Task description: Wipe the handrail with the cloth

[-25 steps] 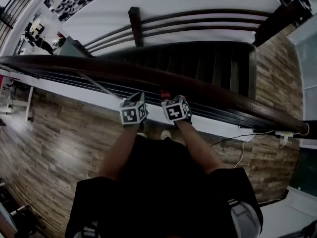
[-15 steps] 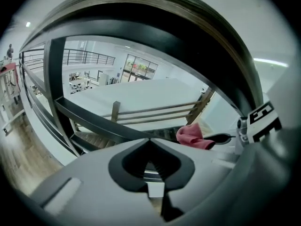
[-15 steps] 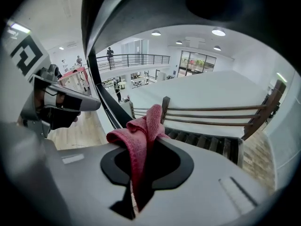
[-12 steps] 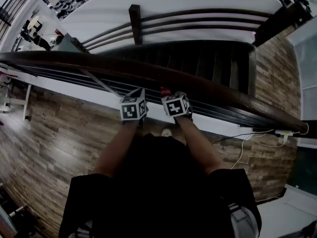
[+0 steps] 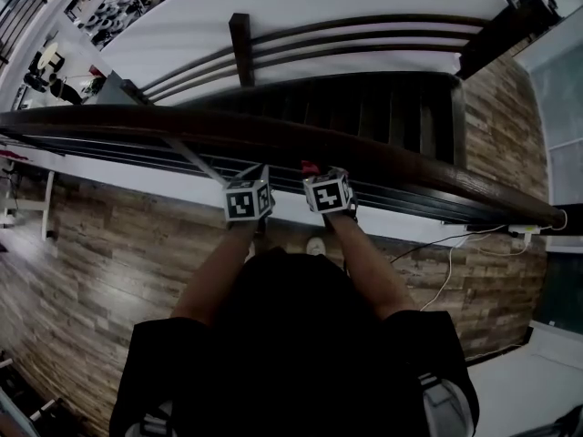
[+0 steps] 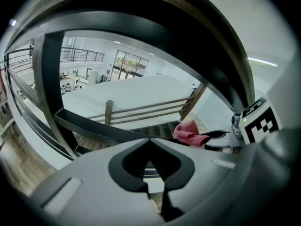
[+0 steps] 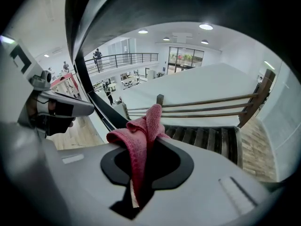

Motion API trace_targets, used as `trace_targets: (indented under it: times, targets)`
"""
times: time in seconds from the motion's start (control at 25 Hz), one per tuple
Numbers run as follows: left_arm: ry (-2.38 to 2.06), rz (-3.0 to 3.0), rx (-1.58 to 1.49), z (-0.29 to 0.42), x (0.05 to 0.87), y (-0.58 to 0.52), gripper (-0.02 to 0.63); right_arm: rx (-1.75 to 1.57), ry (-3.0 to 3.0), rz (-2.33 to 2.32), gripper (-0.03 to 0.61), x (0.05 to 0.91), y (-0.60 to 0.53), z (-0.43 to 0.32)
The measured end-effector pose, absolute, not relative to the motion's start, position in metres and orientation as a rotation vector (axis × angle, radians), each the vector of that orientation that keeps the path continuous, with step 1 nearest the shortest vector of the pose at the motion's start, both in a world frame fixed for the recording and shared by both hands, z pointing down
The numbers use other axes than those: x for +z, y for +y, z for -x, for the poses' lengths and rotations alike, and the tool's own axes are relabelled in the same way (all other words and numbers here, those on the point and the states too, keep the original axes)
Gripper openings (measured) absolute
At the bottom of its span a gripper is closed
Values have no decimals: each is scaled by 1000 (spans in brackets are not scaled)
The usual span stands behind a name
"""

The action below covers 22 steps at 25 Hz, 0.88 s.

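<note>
Dangling pink cloth (image 7: 141, 134) in right gripper (image 7: 146, 175)

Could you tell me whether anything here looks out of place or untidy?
Only minor things: a white cable trails loose across the wooden floor near the handrail, and the red cloth hangs bunched from the right gripper rather than spread flat.

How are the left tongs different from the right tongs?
The right tongs pinch the pink cloth; the left tongs hold nothing. The left tongs' tips show bare and touching; the right tongs' tips hide behind folds of cloth. Both are shut and sit side by side near the dark handrail.
</note>
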<state>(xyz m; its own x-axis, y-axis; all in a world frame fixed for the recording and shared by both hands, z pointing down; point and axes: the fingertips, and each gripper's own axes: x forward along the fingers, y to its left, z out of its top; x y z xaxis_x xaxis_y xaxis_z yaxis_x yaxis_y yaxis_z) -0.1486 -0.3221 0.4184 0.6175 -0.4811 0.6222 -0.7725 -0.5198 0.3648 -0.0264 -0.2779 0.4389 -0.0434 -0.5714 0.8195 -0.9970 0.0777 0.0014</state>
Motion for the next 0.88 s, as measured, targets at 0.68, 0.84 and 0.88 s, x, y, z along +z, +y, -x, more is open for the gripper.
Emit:
trace_targets:
  times: [0.68, 0.84, 0.88]
  targets:
    - [-955, -2223, 658, 227, 432, -347, 0, 758, -1716, -1714, 52, 432, -322, 83]
    - [-942, -2228, 657, 233, 431, -350, 0, 799, -1676, -1702, 52, 434, -318, 91]
    - [-940, -2228, 654, 235, 431, -351, 0, 794, -1681, -1705, 52, 434, -321, 94]
